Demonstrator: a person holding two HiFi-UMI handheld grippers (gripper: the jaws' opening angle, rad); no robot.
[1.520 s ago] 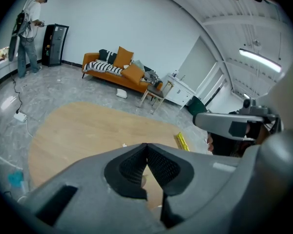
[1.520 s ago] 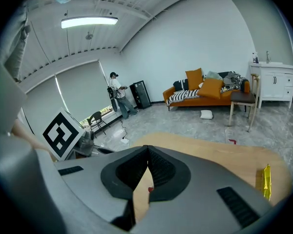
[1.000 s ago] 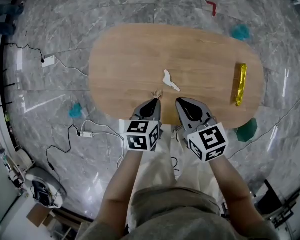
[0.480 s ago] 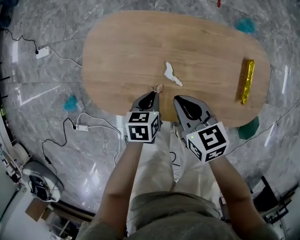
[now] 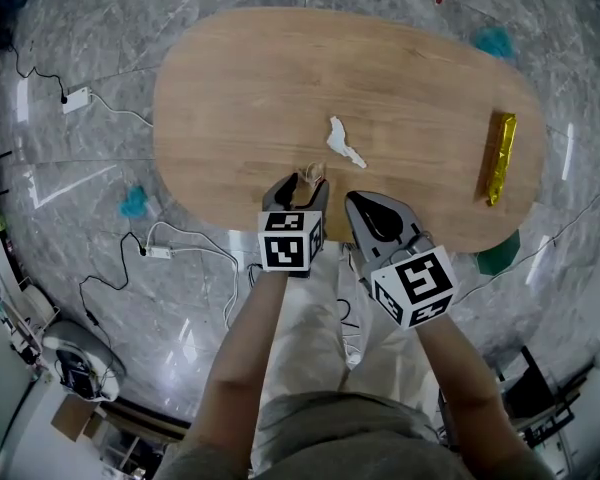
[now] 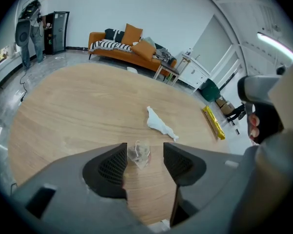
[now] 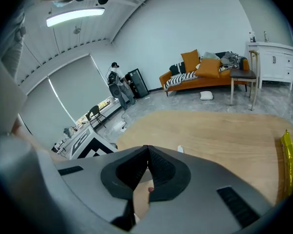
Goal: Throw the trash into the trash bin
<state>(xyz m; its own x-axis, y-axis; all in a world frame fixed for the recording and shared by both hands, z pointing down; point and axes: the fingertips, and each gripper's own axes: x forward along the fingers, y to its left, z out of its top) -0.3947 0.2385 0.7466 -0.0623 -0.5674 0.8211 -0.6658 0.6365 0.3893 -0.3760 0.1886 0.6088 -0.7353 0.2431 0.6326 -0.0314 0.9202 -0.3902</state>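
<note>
Head view: the left gripper (image 5: 302, 183) is hanging over the table's (image 5: 230, 88) near edge, with the right gripper (image 5: 360, 203) idling beside it. Left gripper view: its jaws, just opening, are straddling a small clear wrapper (image 6: 138, 154) lying on the table, likely readying a pinch. Right gripper view: the jaws are pressing together, empty.

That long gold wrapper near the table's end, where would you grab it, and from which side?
Around its middle, across the narrow width. The gold wrapper lies flat on the table as a long thin strip, so coming down from above, one jaw at each long edge, should pinch it best; an end grip might let it droop.
</note>
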